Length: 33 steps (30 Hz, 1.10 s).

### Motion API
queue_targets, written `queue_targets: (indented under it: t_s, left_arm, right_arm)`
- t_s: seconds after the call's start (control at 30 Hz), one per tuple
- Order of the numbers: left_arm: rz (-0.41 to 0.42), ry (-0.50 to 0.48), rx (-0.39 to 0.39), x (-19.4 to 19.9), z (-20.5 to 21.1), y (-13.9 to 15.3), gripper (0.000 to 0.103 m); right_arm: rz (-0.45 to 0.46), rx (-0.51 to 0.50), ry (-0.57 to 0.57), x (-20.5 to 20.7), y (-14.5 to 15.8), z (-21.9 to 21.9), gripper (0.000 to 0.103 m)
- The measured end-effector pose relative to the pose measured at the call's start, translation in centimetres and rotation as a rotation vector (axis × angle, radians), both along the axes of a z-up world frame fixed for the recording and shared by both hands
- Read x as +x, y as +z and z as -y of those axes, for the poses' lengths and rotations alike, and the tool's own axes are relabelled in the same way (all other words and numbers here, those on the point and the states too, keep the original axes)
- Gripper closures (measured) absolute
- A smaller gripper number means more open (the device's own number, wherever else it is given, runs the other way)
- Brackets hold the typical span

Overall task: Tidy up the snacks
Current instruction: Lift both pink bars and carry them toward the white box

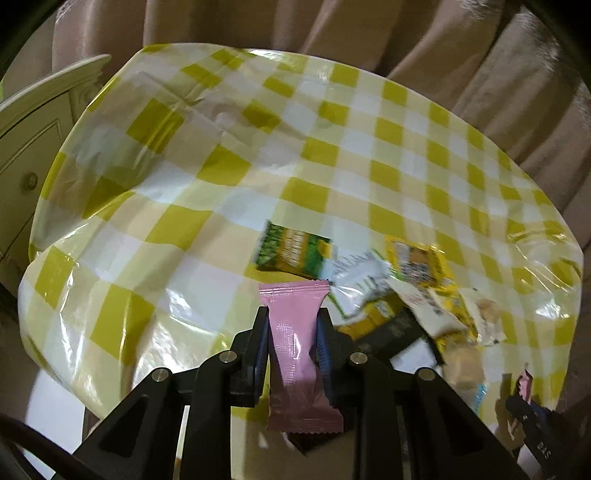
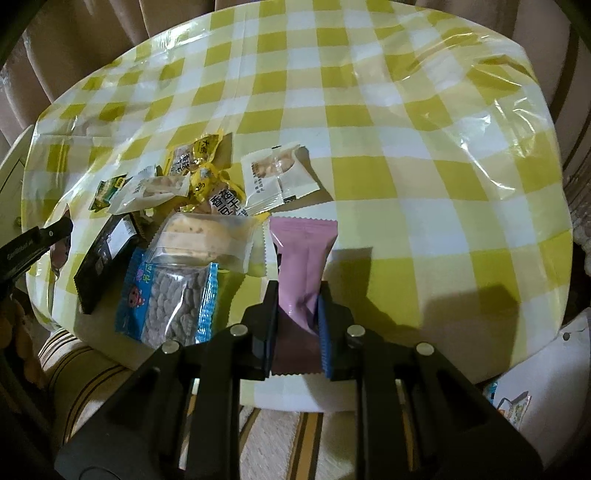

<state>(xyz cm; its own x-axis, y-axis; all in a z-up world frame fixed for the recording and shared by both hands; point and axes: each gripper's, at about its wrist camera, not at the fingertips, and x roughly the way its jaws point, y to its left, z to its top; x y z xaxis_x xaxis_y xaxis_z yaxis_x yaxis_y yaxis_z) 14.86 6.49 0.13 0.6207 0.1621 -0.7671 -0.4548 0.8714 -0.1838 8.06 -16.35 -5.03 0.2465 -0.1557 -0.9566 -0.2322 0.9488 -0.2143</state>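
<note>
My left gripper [image 1: 292, 314] is shut on a pink snack packet [image 1: 295, 332], held above the yellow checked table [image 1: 184, 229]. My right gripper [image 2: 299, 291] is shut on a mauve-pink snack packet [image 2: 301, 258], held above the table's near edge. A pile of snacks lies on the table: a green packet [image 1: 291, 251], yellow packets [image 1: 417, 266], a black packet [image 2: 103, 254], a blue packet of dark pieces [image 2: 170, 295], a clear biscuit packet [image 2: 207, 240] and a white packet [image 2: 277, 177]. The other gripper shows at the left edge of the right wrist view [image 2: 33, 243].
Beige curtains [image 1: 406, 33] hang behind the table. A cream cabinet [image 1: 33, 129] stands to its left. A striped cushion [image 2: 85, 373] sits below the near edge. A white bag [image 2: 543, 380] lies at lower right.
</note>
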Motion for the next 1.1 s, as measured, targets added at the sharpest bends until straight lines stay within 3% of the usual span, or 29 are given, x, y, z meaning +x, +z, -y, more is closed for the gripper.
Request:
queue_targets:
  t_s: [0.6, 1.1]
  left_arm:
    - [0.025, -0.173, -0.011, -1.0, 8.1, 2.3, 0.078]
    - [0.037, -0.337, -0.029, -0.5, 16.2, 3.6, 0.078]
  right_arm:
    - [0.050, 0.037, -0.039, -1.9, 4.2, 3.2, 0.081]
    - [0.106, 0.043, -0.119, -3.5, 8.1, 8.5, 0.081]
